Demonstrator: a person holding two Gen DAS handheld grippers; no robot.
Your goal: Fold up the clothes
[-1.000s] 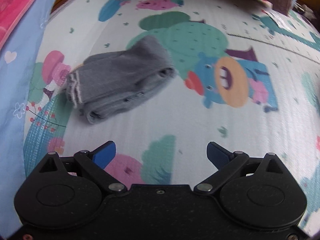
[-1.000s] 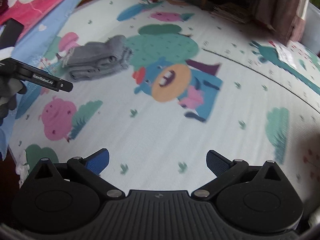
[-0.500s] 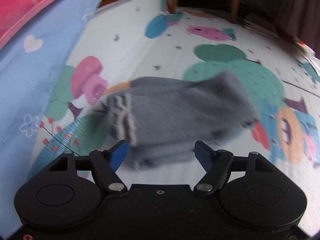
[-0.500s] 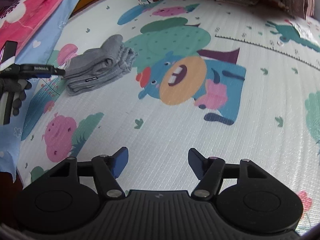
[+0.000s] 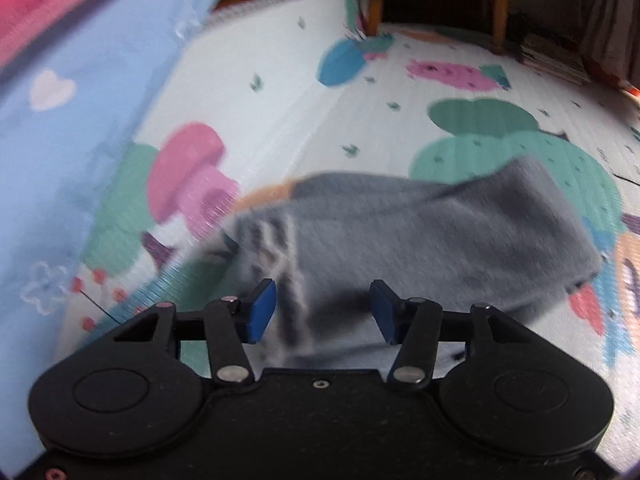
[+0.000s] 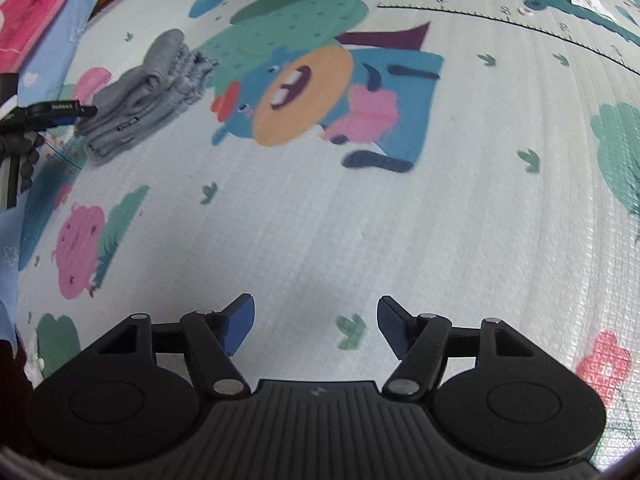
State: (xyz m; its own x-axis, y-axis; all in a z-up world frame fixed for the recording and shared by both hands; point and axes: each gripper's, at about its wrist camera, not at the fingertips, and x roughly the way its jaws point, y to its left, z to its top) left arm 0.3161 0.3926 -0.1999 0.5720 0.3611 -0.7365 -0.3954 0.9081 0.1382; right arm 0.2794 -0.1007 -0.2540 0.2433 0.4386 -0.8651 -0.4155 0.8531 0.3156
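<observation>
A folded grey garment lies on the cartoon play mat, its striped cuff end nearest me. My left gripper hangs low over that near edge. Its jaws are closing, the cloth lies between the blue pads, and I see no pinch on it. The picture is blurred there. In the right wrist view the same grey bundle sits far left, with the left gripper at its end, held by a gloved hand. My right gripper hovers close over bare mat, jaws opening slightly, nothing between them.
Blue bedding with pink cloth above it borders the mat on the left. Wooden chair legs and a stack of flat items stand at the far edge. The mat stretches wide to the right.
The left gripper moved in to the grey garment's near edge and its jaws narrowed. The right gripper sank toward the mat, and its jaws stand narrower than a second ago.
</observation>
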